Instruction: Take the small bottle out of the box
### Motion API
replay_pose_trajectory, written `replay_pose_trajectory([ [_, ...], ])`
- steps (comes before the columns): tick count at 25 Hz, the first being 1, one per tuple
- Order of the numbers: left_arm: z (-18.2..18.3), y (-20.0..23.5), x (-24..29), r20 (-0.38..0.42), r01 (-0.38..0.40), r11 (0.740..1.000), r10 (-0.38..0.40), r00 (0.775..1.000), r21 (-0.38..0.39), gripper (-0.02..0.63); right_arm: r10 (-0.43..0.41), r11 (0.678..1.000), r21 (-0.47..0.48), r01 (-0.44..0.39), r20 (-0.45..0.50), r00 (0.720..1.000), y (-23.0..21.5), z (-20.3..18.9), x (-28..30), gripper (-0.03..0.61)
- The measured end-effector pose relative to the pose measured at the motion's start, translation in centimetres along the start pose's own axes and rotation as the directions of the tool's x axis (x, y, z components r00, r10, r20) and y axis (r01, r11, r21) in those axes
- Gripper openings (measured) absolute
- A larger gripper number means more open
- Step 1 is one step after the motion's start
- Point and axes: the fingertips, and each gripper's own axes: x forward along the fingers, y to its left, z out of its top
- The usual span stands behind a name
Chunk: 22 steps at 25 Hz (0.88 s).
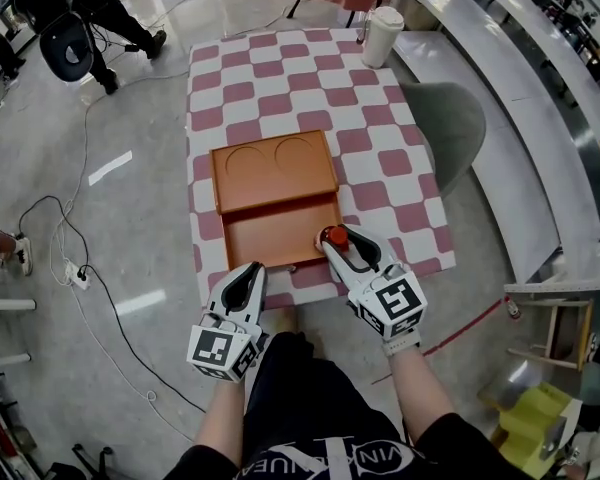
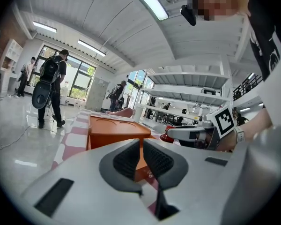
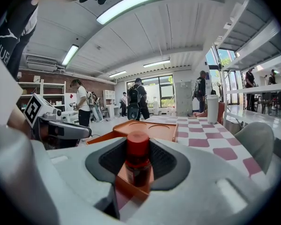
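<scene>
Clamped from both sides by the black ribbed pads (image 3: 113, 159) of the right gripper (image 3: 138, 149): the small bottle (image 3: 138, 165), upright, dark-bodied, red cap (image 3: 137, 143) poking above the pads. From the head view, same right gripper (image 1: 338, 240) at the near right corner of the orange box (image 1: 270, 236), with the small bottle (image 1: 334, 235) still inside that corner, just by the front wall; impossible to tell whether resting on the box floor or raised off it. On the left gripper (image 2: 140, 146), pads (image 2: 124, 161) brought together at the tips, only a thin slit with a sliver of orange showing through; no telling whether pinched on the box wall or merely in front of it. From above, left gripper (image 1: 246, 276) at the box's front edge, towards the left corner. Further out, the raised far half of the box with two round recesses (image 1: 275, 158), all on a table (image 1: 380, 168) under a pink-and-white checked cloth. At the far right corner, a white cup (image 1: 382, 36); beside the right edge, a grey chair (image 1: 450, 118).
</scene>
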Motion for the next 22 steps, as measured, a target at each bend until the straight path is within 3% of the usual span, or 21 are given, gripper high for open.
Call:
replay_pose_trajectory([
  [22, 3.1, 0.5, -2.0, 0.060, -0.026, 1.000, 0.026, 0.998, 0.007, 0.026, -0.016, 1.000, 0.003, 0.016, 0.046, 0.999, 1.0, 3.8, -1.6, 0.143],
])
